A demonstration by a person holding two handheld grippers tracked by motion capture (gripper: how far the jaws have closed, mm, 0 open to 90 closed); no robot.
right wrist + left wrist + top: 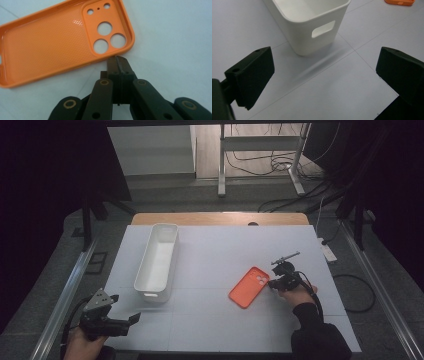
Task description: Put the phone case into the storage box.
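The table [215, 320] is carrying a white bin [157, 261] at left-centre. The orange phone case [249, 287] is lying flat right of centre. The left tool [131, 319] is gaping wide near the bin; the right tool [117, 61] is sitting pinched together, empty, tips just beside the case's camera-hole corner.

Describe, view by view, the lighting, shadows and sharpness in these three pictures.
High view: the white table is lit while the surroundings sink into darkness. Left gripper view: the white bin throws a soft shadow toward the camera; the near black jaws look slightly soft. Right gripper view: the orange phone case shows small glare spots near its camera holes, and the shut right gripper is reasonably sharp.
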